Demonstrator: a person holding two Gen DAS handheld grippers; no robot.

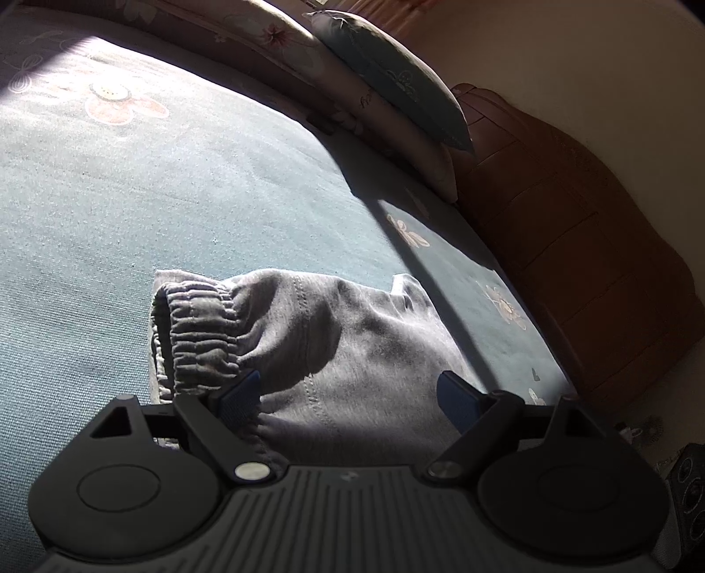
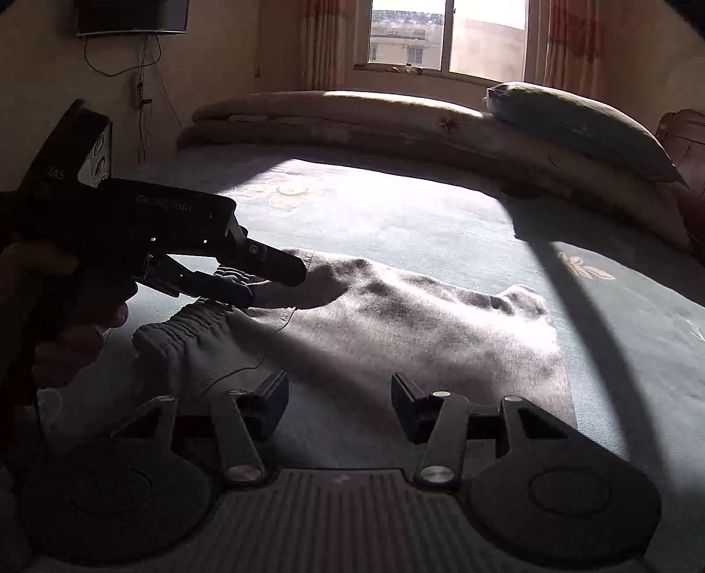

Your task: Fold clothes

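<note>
Grey sweatpants are seen in the left wrist view lying on the blue-green bed cover, close in front of the left tongs. The elastic waistband is bunched and raised at the left of the garment, just beside the left blue pad. The left tongs are spread wide, with cloth lying between the pads and nothing pinched. A pillow and a rolled quilt are stacked at the far edge of the bed.

In the right wrist view the sweatpants are spread across the middle of the bed, rumpled, with the waistband at the near left. The left tongs are seen from the side at the left, lowered onto the waistband end, where a lifted ridge of fabric is met by the fingers. The right tongs are held apart over the near edge of the garment, gripping nothing.

The step in hand is judged to be the taking of the waistband end for a fold, or its release after one; the garment's creased lie fits either. A firm pinch through all layers would be called for before any lift.
</note>
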